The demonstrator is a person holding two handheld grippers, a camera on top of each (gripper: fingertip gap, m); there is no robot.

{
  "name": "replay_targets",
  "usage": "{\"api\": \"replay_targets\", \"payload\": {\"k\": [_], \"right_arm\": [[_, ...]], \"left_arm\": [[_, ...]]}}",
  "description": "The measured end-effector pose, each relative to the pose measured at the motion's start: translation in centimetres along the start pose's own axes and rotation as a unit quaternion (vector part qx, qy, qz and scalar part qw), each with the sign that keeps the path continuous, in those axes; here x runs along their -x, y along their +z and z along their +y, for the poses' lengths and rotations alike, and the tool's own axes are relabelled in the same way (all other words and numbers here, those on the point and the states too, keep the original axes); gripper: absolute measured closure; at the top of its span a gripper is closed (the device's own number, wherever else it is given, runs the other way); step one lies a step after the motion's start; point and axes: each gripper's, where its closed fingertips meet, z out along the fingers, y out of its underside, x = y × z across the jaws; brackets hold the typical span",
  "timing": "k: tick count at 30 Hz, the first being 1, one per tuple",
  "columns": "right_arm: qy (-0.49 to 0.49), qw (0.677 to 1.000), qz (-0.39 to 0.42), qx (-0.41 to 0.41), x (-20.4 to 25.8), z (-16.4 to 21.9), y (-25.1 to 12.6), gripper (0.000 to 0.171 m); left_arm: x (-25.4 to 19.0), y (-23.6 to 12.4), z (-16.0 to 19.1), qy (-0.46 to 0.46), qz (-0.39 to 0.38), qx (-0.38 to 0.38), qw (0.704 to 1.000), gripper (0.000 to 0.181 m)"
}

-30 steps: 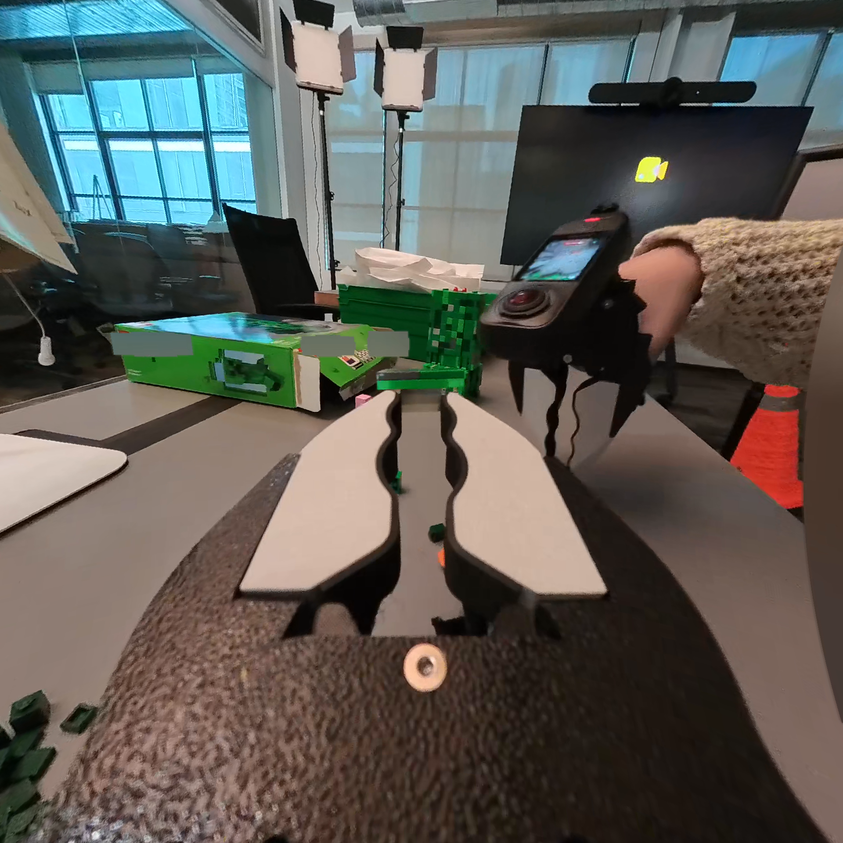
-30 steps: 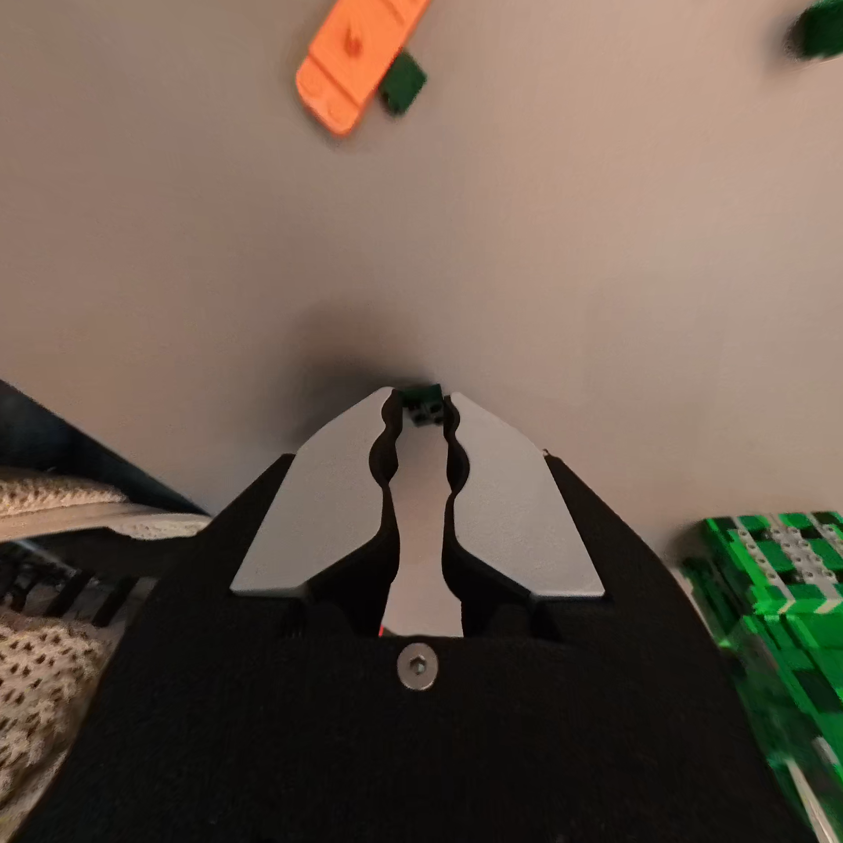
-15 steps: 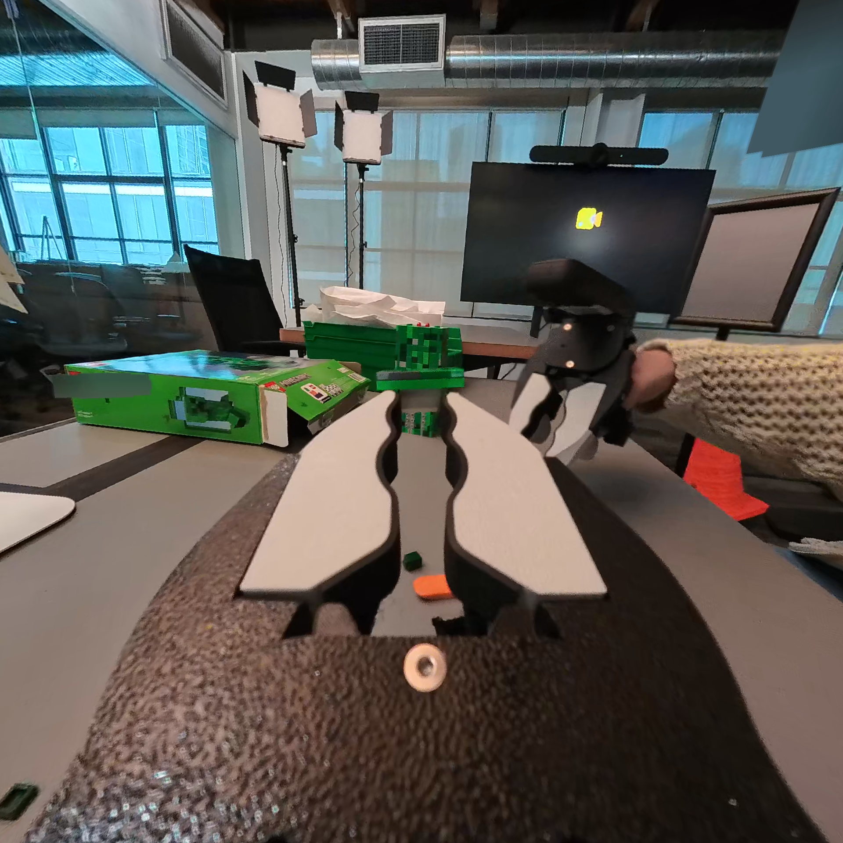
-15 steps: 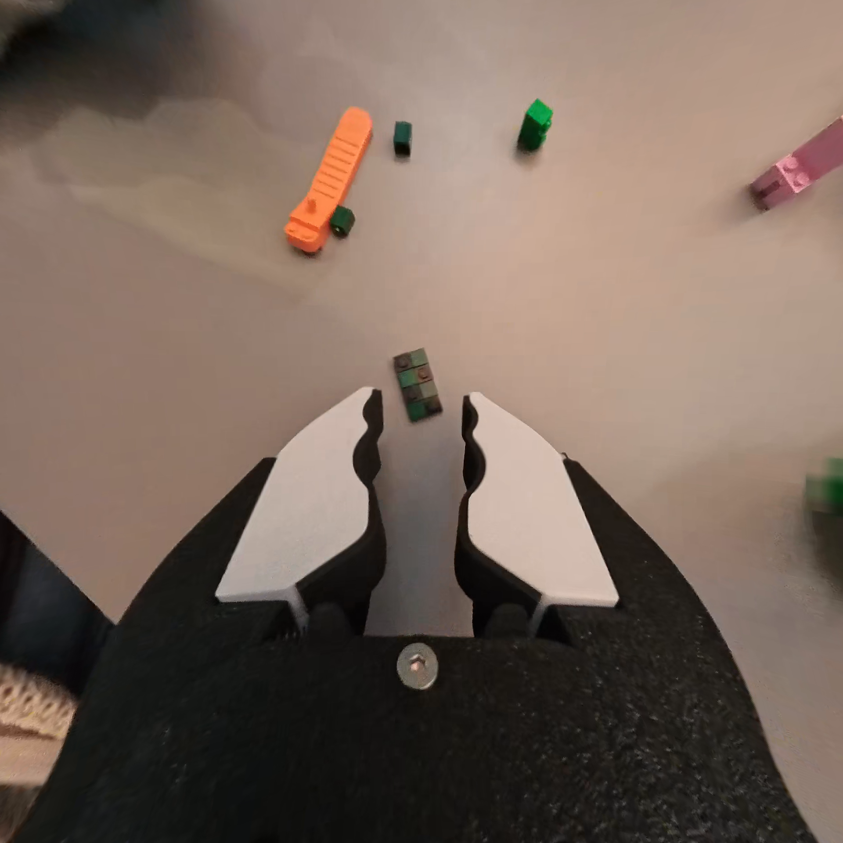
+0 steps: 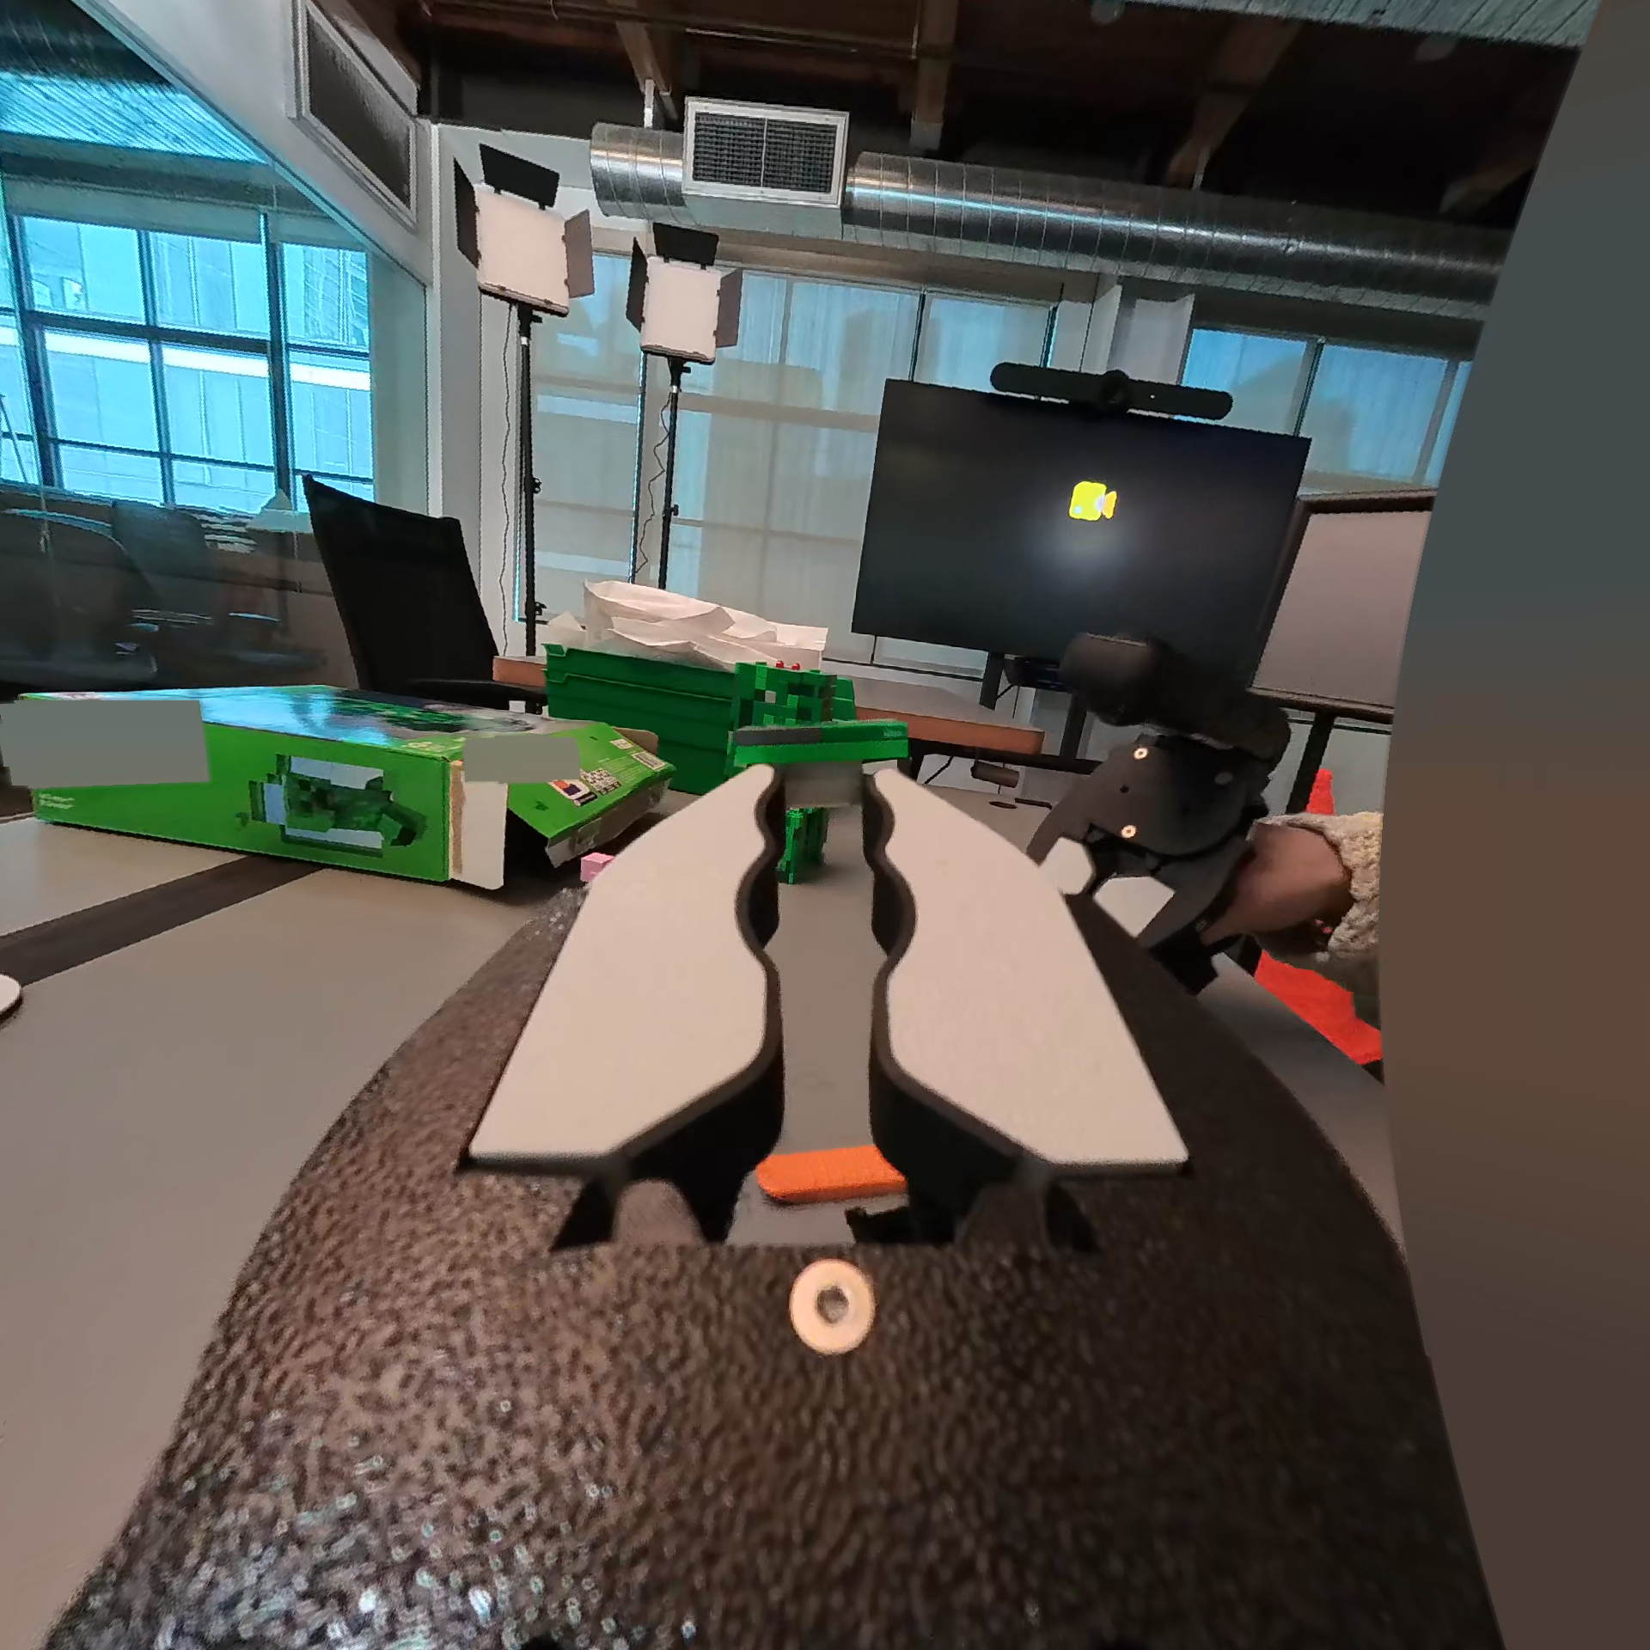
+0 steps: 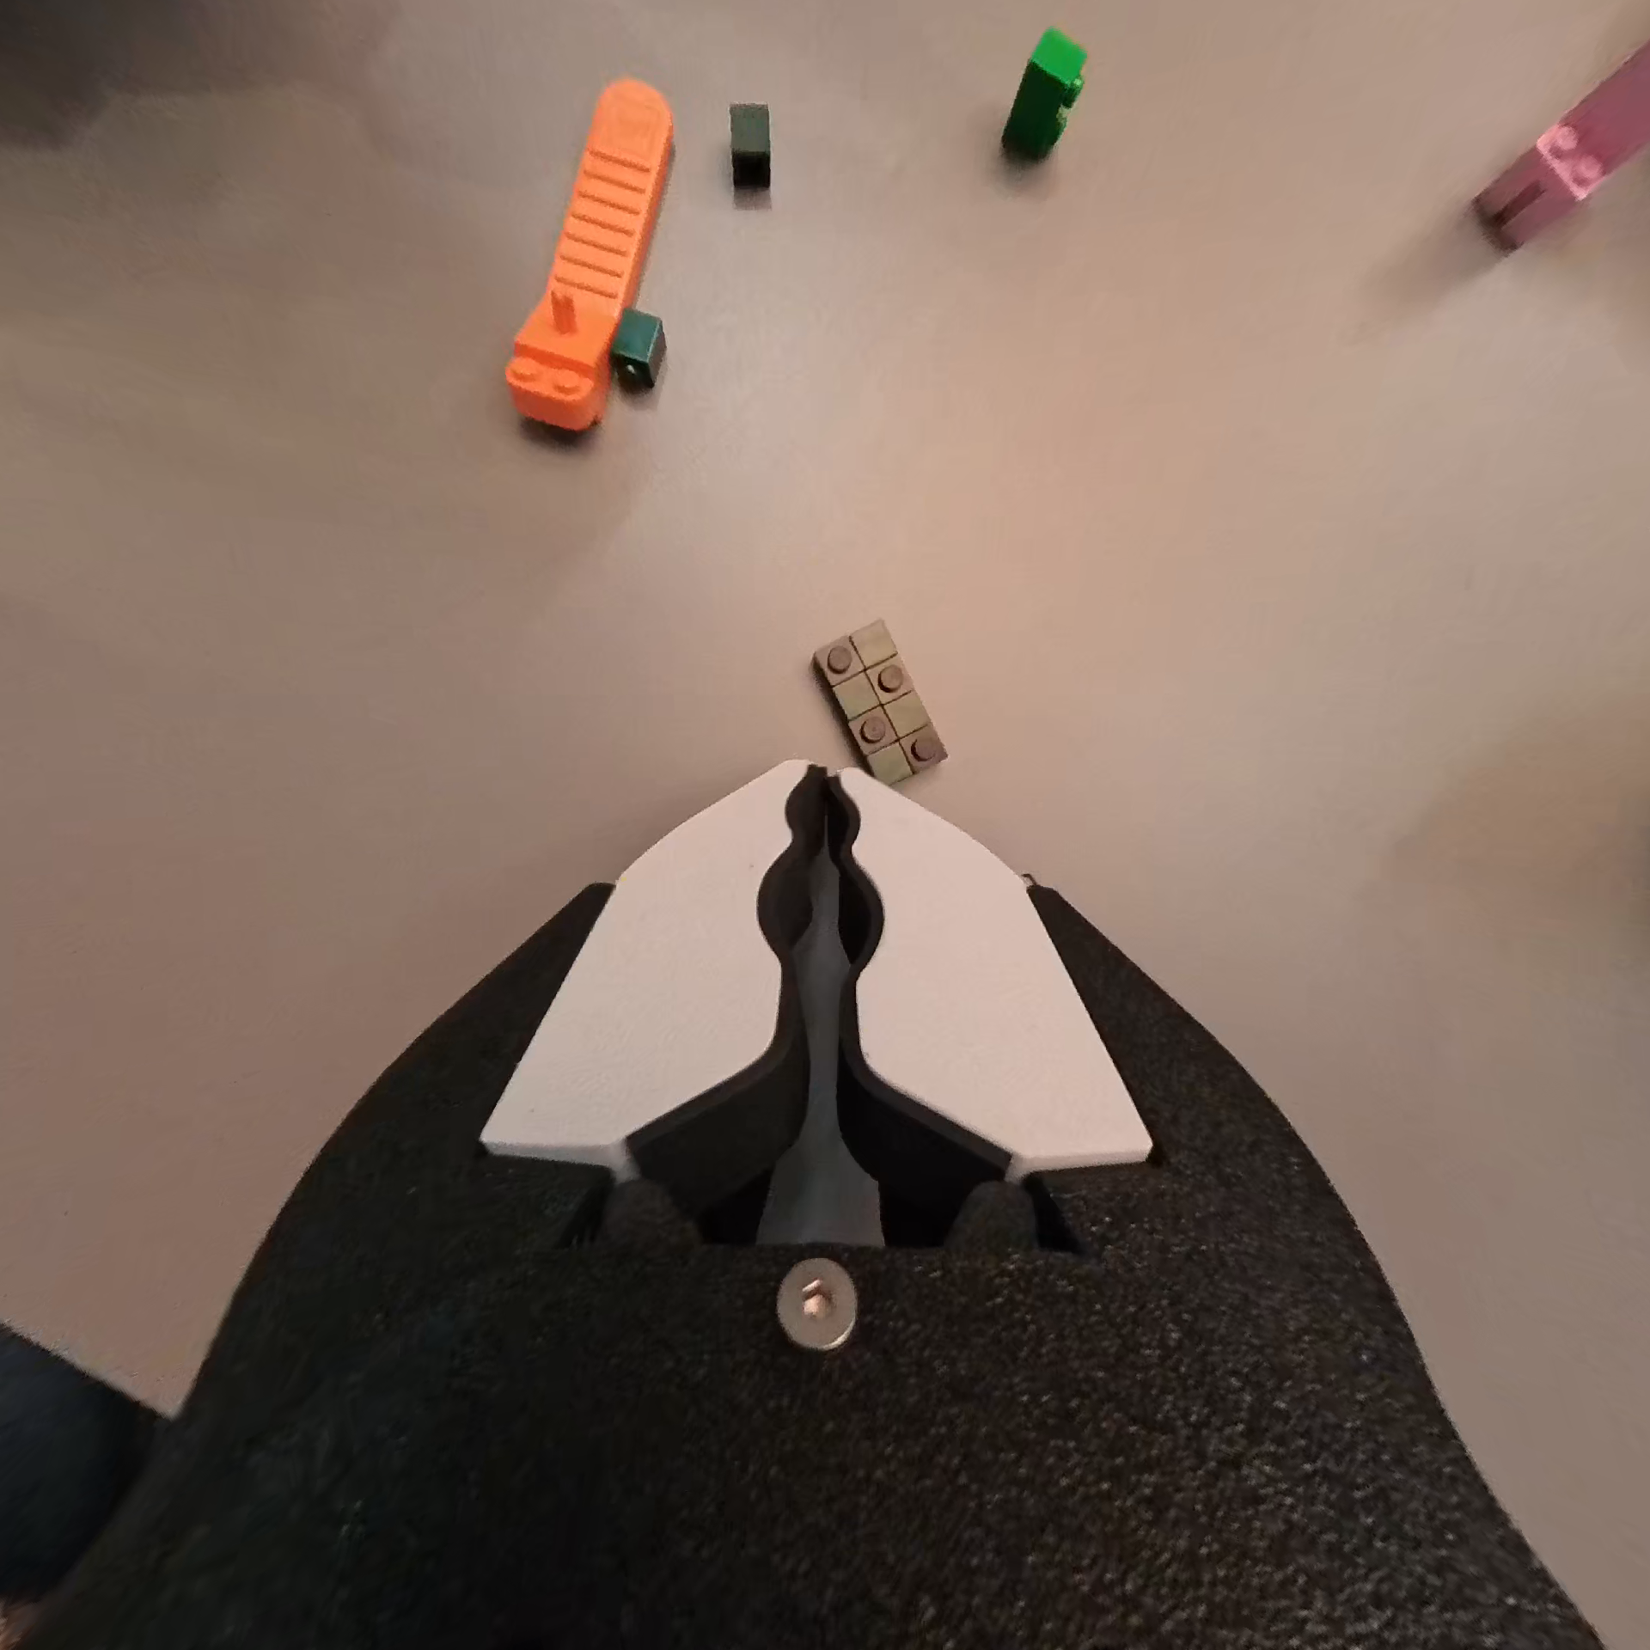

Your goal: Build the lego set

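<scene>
Grey plate [image 6: 879, 703] lies flat just beyond the right gripper [image 6: 826, 775], whose fingers are pressed together on nothing; reopen, straddle its narrow sides squarely, then pinch; left gripper [image 5: 821, 786] narrowly parted, empty

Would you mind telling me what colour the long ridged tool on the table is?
Orange: the tool shows best in the right wrist view, lying flat.

bare table [image 6: 1161, 554] open around small studded plate [image 6: 879, 703]; far side crowded by orange separator [image 6: 594, 259], dark green bricks [image 6: 748, 143], bright green brick [image 6: 1043, 94], pink piece [image 6: 1554, 179] far right.
</scene>
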Motion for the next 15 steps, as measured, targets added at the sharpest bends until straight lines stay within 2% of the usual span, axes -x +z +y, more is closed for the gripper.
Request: {"api": "replay_targets", "payload": {"k": [4,9,11,15], "right_arm": [[-0.022,1.000,0.007,-0.010,-0.3,-0.6,-0.2,0.170],[-0.155,0.985,-0.041,-0.059,-0.2,-1.6,-0.9,0.135],[-0.177,0.981,-0.057,-0.058,-0.9,-1.0,-0.5,0.132],[-0.156,0.978,-0.115,-0.078,-0.9,-0.8,0.0,0.135]], "left_arm": [[0.1,-0.1,0.0,-0.008,0.002,-0.003,1.000,0.166],[-0.2,0.1,0.0,-0.011,0.013,-0.002,1.000,0.166],[-0.6,0.2,0.0,-0.010,0.024,-0.001,1.000,0.166],[-2.0,0.4,-0.6,0.004,0.064,-0.021,0.998,0.166]]}}
